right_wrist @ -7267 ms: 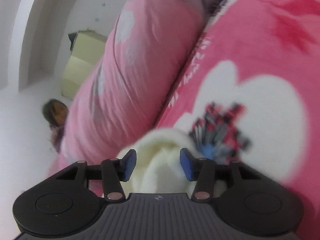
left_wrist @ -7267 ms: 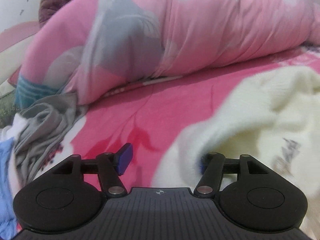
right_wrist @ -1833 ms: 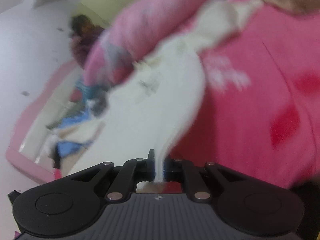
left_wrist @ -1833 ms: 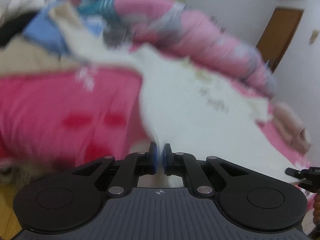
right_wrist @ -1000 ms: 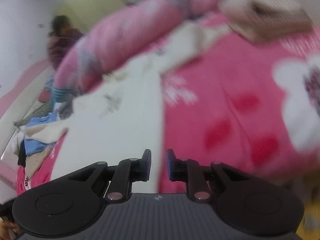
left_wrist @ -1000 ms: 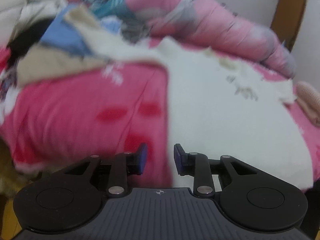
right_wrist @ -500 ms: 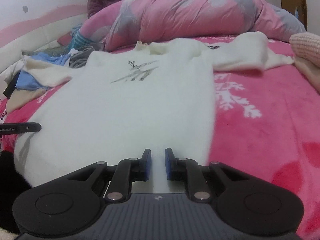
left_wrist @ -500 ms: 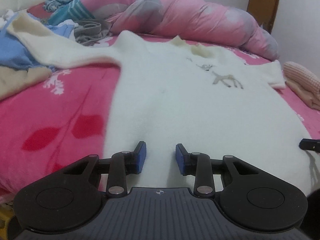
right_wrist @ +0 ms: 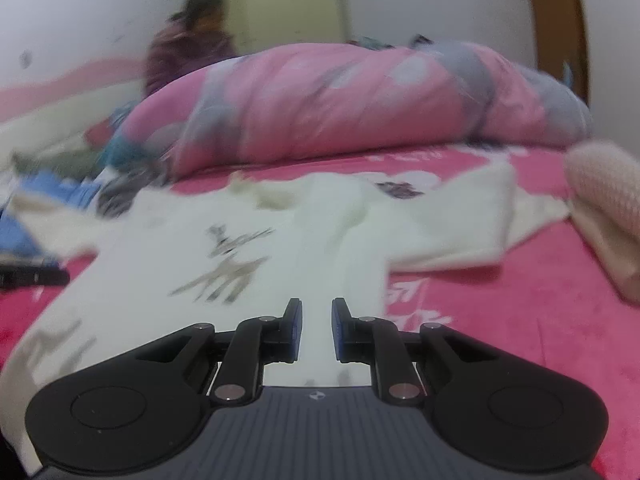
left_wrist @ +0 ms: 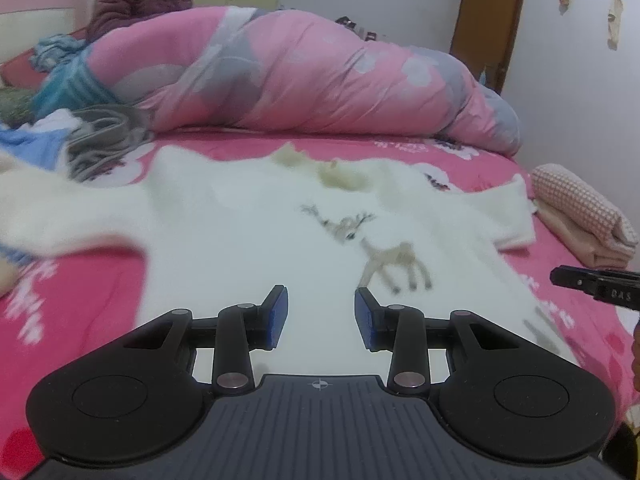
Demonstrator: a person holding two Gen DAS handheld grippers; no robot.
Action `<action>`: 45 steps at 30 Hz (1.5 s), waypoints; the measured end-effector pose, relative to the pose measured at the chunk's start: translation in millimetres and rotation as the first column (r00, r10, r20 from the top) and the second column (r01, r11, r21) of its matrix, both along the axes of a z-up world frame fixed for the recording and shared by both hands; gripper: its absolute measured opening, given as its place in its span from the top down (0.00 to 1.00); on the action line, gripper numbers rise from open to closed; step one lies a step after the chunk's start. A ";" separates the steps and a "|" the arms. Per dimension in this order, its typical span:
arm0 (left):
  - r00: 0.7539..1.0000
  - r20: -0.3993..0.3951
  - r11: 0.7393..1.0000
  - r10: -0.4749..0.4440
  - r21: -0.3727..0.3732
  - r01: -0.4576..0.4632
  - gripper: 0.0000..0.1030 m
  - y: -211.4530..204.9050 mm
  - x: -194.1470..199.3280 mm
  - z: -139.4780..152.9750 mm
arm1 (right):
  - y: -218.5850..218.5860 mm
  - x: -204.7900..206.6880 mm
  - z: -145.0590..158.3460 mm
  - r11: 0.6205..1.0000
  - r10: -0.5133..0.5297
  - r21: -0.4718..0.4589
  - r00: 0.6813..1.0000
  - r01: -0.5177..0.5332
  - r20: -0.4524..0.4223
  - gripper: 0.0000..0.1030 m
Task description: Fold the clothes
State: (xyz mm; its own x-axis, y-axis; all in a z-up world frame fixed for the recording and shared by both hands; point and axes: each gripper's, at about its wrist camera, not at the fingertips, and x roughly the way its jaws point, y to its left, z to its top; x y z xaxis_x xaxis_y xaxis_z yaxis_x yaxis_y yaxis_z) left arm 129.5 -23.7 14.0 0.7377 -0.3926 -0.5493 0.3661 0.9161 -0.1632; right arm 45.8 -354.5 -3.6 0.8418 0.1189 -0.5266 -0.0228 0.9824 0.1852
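Sweater (left_wrist: 248,240) lies flat on the bed (left_wrist: 72,312). Left gripper (left_wrist: 320,316) jaws are opening, nothing pinched. Right gripper (right_wrist: 317,328) jaws are opening too, nothing pinched.

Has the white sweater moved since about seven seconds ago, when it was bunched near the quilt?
Yes. The white sweater now lies spread flat across the pink bedsheet, out from the rolled quilt, deer print up, sleeves out to both sides.

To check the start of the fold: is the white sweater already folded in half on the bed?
No, the white sweater lies spread flat on the pink bed cover, with its deer print facing up and both sleeves stretched out.
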 end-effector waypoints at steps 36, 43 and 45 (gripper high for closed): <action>0.998 -0.050 0.994 -0.036 -0.109 0.030 0.62 -52.9 87.2 -91.9 | -137.5 87.1 -37.5 0.895 -0.234 0.336 0.949 0.295 -0.210 0.68; 0.998 -0.055 0.991 -0.037 -0.130 0.030 0.62 -49.7 87.8 -93.3 | -17.7 47.4 -48.4 0.962 0.223 -0.100 0.945 -0.252 -0.241 0.73; 0.998 -0.058 0.989 -0.039 -0.144 0.030 0.62 -47.6 88.1 -94.0 | -24.8 14.6 -53.3 0.958 0.230 -0.120 0.947 -0.261 -0.224 0.73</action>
State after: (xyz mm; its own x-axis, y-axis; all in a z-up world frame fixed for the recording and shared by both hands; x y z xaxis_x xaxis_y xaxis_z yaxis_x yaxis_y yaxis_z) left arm 217.7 -71.3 -80.1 0.6895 -0.4950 -0.5288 0.3826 0.8688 -0.3144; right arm 60.4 -379.3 -56.8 0.6678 0.2167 -0.7121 -0.2432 0.9677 0.0663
